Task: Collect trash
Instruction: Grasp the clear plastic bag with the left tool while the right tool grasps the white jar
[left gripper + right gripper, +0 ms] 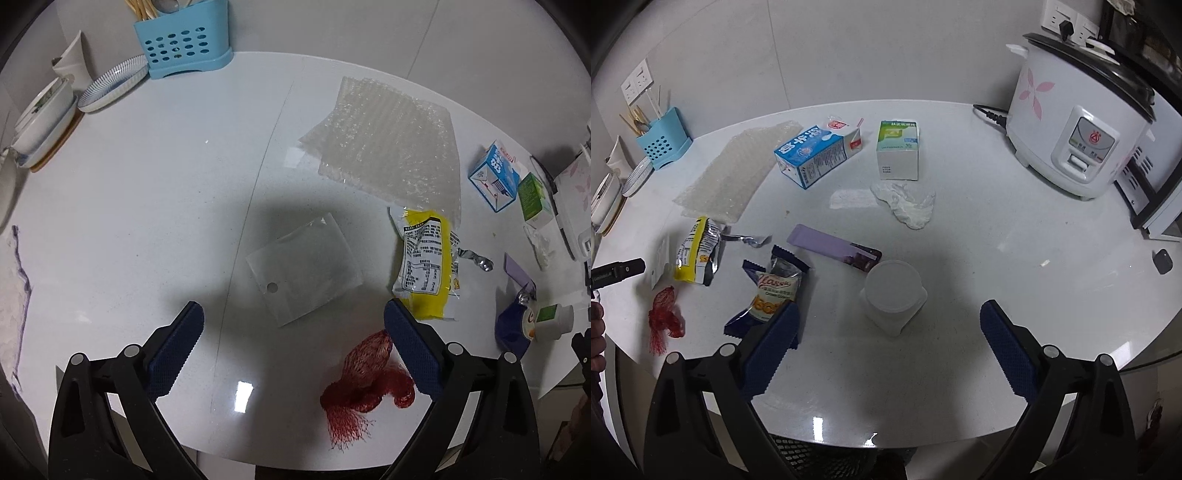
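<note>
Basically nothing collected: both my left gripper and right gripper gape empty; red net, yellow wrapper, cup all left.

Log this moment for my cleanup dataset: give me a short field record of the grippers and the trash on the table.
surface: white table
left gripper: open, empty, above clear plastic bag
right gripper: open, empty, near white plastic cup
beside left gripper: red mesh net, yellow snack wrapper
other trash: bubble wrap, blue milk carton, green box, crumpled tissue, purple packet, blue biscuit wrapper
not trash: rice cooker
</note>
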A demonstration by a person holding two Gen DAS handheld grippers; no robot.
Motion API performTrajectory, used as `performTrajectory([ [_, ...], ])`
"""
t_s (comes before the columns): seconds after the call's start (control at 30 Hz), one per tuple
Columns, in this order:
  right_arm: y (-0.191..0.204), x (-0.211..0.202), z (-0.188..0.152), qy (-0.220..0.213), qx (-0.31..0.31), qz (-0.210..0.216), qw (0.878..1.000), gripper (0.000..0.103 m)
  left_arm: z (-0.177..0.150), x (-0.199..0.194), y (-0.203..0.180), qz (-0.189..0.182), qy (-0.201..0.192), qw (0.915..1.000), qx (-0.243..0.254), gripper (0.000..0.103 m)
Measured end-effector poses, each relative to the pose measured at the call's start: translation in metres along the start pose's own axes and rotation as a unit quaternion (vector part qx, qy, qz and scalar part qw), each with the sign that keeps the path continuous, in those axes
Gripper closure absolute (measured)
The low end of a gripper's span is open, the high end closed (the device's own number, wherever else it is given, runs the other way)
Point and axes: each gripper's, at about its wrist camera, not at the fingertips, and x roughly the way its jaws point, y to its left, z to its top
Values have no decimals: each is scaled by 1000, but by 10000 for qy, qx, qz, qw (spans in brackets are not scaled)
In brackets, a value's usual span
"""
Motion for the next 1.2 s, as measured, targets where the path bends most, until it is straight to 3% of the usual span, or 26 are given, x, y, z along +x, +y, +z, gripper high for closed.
performTrajectory([
  [0.17,-5,15,2,131,70,54,9999,16,8,17,-5,11,166,9999,-43,8],
  [0.53,1,37,12,331,252,90,9991,17,27,49,-7,323,430,9975,-450,8],
  [0.7,7,46,16,508,270,50,9983,27,28,64,-3,570,693,9936,-681,9],
  [0.83,11,52,19,594,219,-20,9980,40,30,63,-2,565,792,9918,-825,15],
  [0.93,13,57,18,705,196,-84,9973,57,33,62,-3,556,787,9922,-790,23],
  [1.13,12,58,17,736,234,-105,9970,58,40,53,-13,537,666,9948,-556,57],
  [1.2,13,57,15,712,189,-126,9972,58,41,51,-14,544,618,9955,-477,76],
])
